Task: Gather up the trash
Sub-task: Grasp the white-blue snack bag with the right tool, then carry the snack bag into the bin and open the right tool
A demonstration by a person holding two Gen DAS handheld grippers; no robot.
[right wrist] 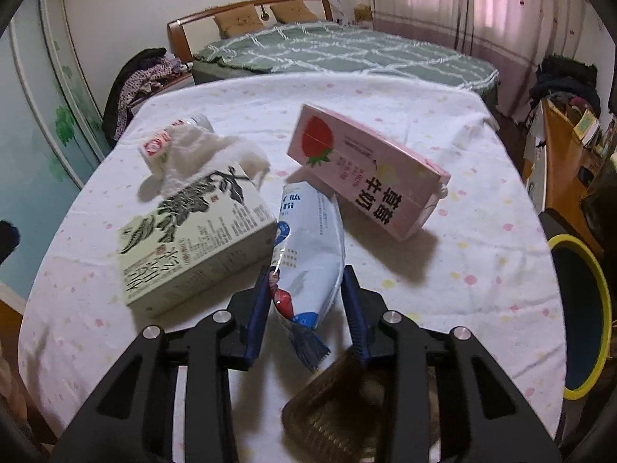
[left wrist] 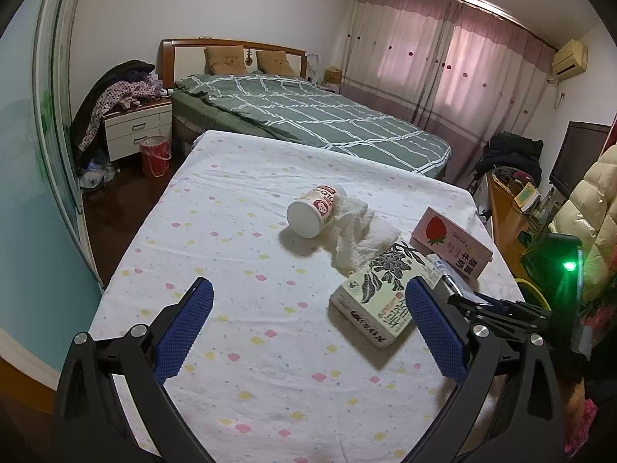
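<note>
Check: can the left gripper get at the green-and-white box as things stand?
Probably yes. The left gripper is open and empty, and the green-and-white box lies just ahead beside its right finger, top face clear; only the towel touches its far end.

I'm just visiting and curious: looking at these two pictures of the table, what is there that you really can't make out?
- Left wrist view: the blue-and-white pouch is mostly hidden behind the tea box and a gripper finger.
- Right wrist view: the white jar is largely covered by the crumpled towel.
- Right wrist view: a brown woven object at the bottom is blurred and unidentifiable.
- Right wrist view: the yellow-rimmed bin is cut off by the right edge.
</note>
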